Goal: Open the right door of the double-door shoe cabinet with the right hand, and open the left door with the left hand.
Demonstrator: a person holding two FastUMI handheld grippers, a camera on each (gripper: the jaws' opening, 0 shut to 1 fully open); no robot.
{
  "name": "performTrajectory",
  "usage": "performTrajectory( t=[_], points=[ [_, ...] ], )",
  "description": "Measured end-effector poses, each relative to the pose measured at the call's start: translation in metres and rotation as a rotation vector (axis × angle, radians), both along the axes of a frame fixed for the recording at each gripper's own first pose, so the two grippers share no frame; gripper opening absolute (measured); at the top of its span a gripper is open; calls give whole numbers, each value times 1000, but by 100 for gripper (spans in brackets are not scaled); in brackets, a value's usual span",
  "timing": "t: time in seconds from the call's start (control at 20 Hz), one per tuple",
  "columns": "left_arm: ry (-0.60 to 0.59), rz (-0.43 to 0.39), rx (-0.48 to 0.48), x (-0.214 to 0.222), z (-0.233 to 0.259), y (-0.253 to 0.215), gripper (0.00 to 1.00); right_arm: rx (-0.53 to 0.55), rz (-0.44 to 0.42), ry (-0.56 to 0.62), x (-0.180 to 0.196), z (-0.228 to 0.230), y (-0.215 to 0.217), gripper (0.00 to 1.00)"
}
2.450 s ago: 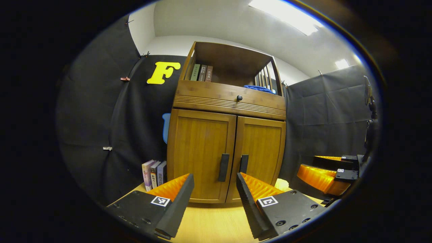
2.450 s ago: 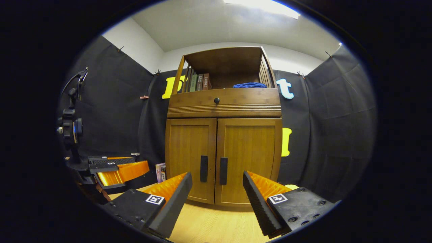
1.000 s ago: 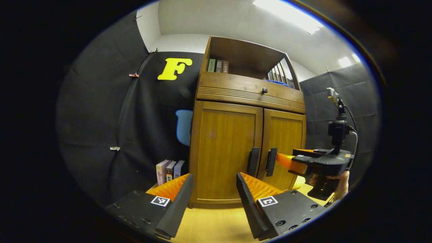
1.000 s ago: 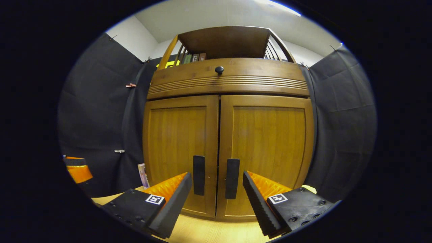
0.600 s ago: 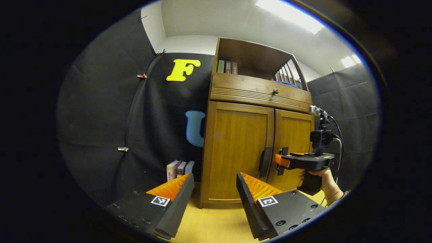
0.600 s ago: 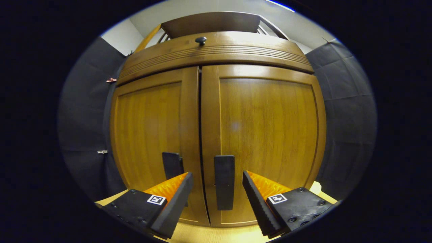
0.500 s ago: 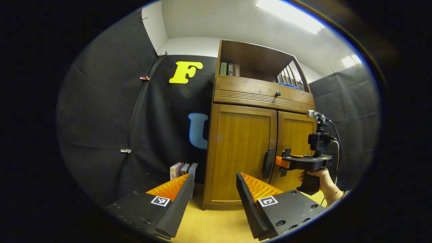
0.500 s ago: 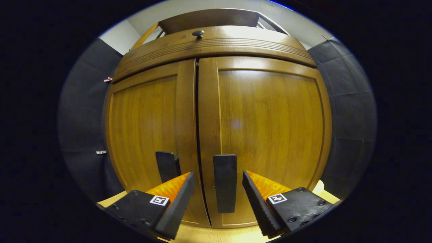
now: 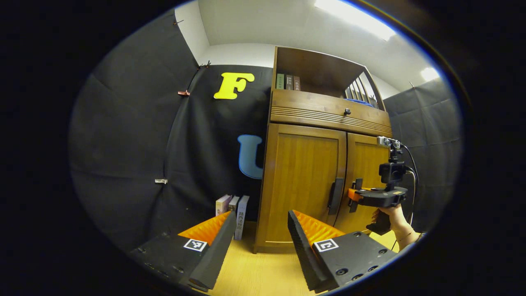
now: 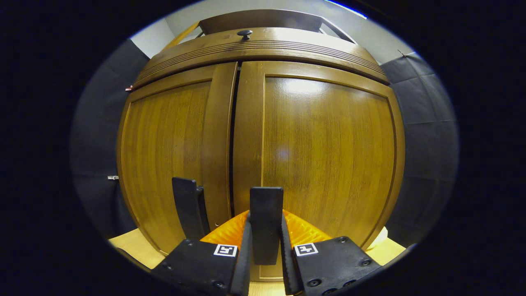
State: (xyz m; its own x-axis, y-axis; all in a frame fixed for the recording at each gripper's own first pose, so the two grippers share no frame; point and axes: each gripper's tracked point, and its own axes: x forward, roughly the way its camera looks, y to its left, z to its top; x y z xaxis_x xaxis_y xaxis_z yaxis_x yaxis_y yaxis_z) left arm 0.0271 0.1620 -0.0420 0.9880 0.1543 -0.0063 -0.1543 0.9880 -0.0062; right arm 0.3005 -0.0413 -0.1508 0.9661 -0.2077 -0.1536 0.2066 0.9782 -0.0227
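Wooden cabinet (image 9: 304,181) at our left view's three o'clock, doors shut; books (image 9: 287,82) in its top shelf. Our right gripper (image 10: 266,246) clamps the right handle (image 10: 266,224); left gripper (image 9: 259,246) spread, holding nothing.

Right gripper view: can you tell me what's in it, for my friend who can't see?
The right gripper is shut on the dark handle of the wooden cabinet's right door. The left door, with its own handle, is beside it, both closed.
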Motion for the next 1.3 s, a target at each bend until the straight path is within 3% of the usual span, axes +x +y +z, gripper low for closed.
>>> performTrajectory(
  t=[0.1, 0.2, 0.4, 0.5, 0.6, 0.65, 0.8, 0.85, 0.95, 1.05, 1.1, 1.3],
  points=[
    [-12, -5, -6, -3, 5, -5, 80, -8, 12, 10, -2, 0, 0, 31],
    [-9, 5, -3, -6, 5, -7, 79, -19, 26, 10, -8, 1, 0, 35],
    [12, 70, 22, -23, 6, -7, 79, -3, 65, -5, -30, 4, 4, 31],
    [17, 64, -1, -30, 3, -17, 79, 9, 90, 0, -45, 5, 7, 36],
    [23, 56, -22, -38, 3, -26, 80, 13, 115, -1, -60, 8, 7, 32],
    [22, 60, -21, -42, 6, -29, 79, 8, 124, -4, -68, 10, 7, 36],
    [6, 78, 3, -53, 14, -39, 79, -14, 150, -18, -90, 18, 6, 31],
    [8, 77, 5, -54, 13, -44, 79, -6, 158, -18, -95, 18, 3, 36],
    [23, 80, 8, -60, 10, -52, 79, 16, 171, -18, -108, 21, 0, 36],
    [35, 91, 8, -65, 8, -57, 79, 19, 181, -27, -119, 24, -2, 36],
    [35, 97, 6, -70, 8, -58, 79, 18, 184, -32, -125, 26, -4, 31],
    [16, 126, -4, -80, 13, -62, 79, 35, 191, -44, -155, 31, -14, 35]
  ],
)
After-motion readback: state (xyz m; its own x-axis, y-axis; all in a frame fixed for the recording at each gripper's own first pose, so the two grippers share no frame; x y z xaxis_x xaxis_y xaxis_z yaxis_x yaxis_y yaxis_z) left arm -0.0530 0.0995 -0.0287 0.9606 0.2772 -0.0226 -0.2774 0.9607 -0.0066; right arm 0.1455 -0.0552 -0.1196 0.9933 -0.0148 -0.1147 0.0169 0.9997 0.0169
